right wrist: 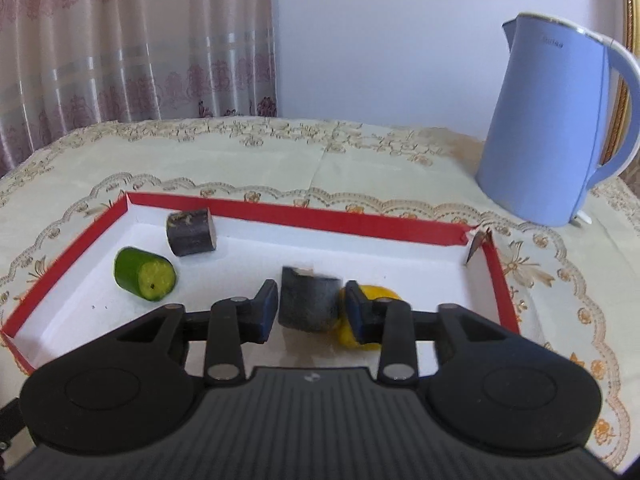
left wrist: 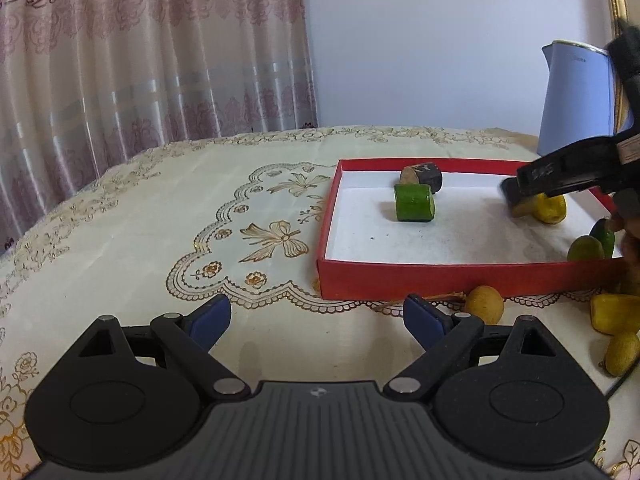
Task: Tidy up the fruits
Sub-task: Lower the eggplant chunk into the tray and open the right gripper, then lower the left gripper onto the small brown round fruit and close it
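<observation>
A red-walled box with a white floor (left wrist: 440,274) (right wrist: 64,236) lies on the table. In it are a green cucumber piece (left wrist: 414,203) (right wrist: 145,275), a dark sugarcane piece (left wrist: 424,176) (right wrist: 191,232) and a yellow fruit (left wrist: 554,208) (right wrist: 380,293). My right gripper (right wrist: 311,310) (left wrist: 520,188) is inside the box. Its jaws stand either side of a second dark sugarcane piece (right wrist: 309,300) with a small gap on each side; that piece looks blurred. My left gripper (left wrist: 316,320) is open and empty over the tablecloth in front of the box.
A blue kettle (right wrist: 548,128) (left wrist: 576,96) stands behind the box at the right. Several yellow-green fruits (left wrist: 484,304) (left wrist: 614,312) lie outside the box's near wall, and two more (left wrist: 586,248) sit in its near right corner. Curtain hangs behind the table.
</observation>
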